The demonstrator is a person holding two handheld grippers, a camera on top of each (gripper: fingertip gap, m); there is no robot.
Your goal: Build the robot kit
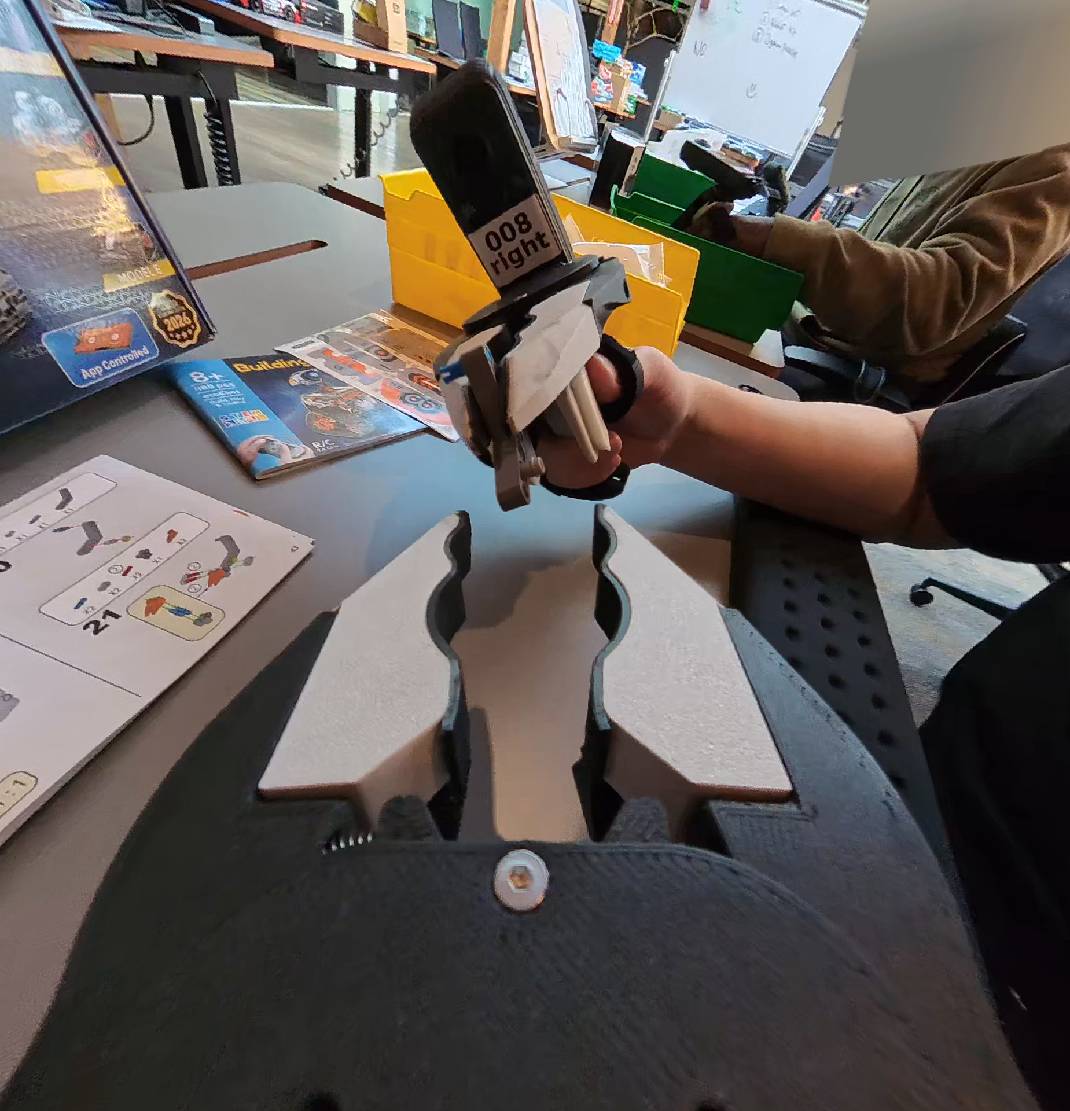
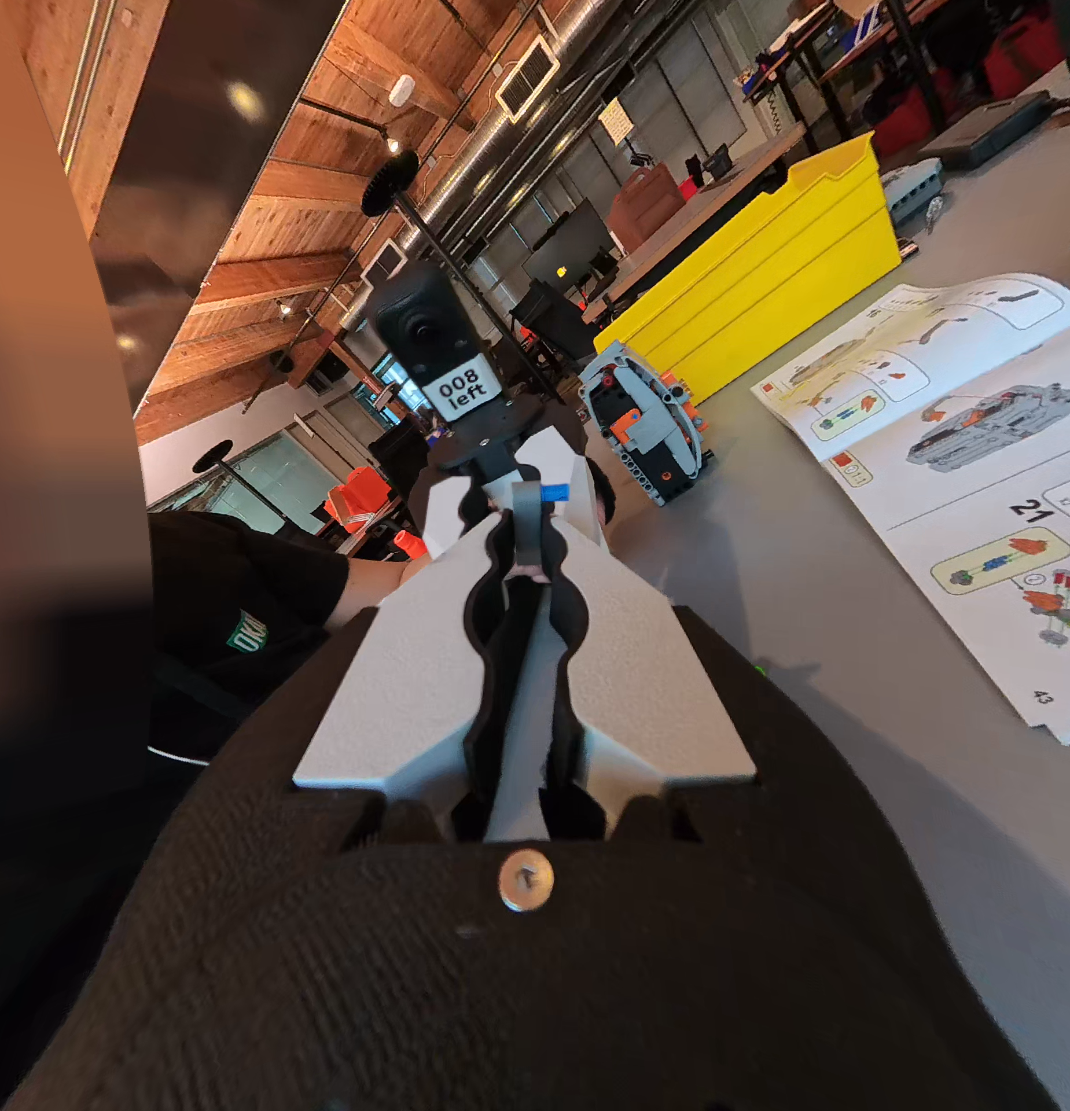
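My right gripper (image 2: 526, 532) is shut on a grey toy building beam (image 2: 527, 511) with a blue pin (image 2: 553, 493) at its far end. In the left wrist view a hand holds this gripper (image 1: 496, 415) tilted above the table, the beam (image 1: 514, 475) sticking down from its tips. My left gripper (image 1: 532, 523) is open and empty, its fingertips just below and short of the beam. In the right wrist view the left gripper (image 2: 520, 481) faces the beam closely, fingers apart.
An open instruction booklet (image 1: 117, 577) lies at left, with a blue booklet (image 1: 292, 409) and a large product box (image 1: 69, 228) behind. A yellow bin (image 1: 436, 264) and a green bin (image 1: 731, 282) stand beyond. A partly built grey, black and orange model (image 2: 646, 433) stands by the yellow bin (image 2: 761, 282). Another person's sleeve (image 1: 941, 240) is far right.
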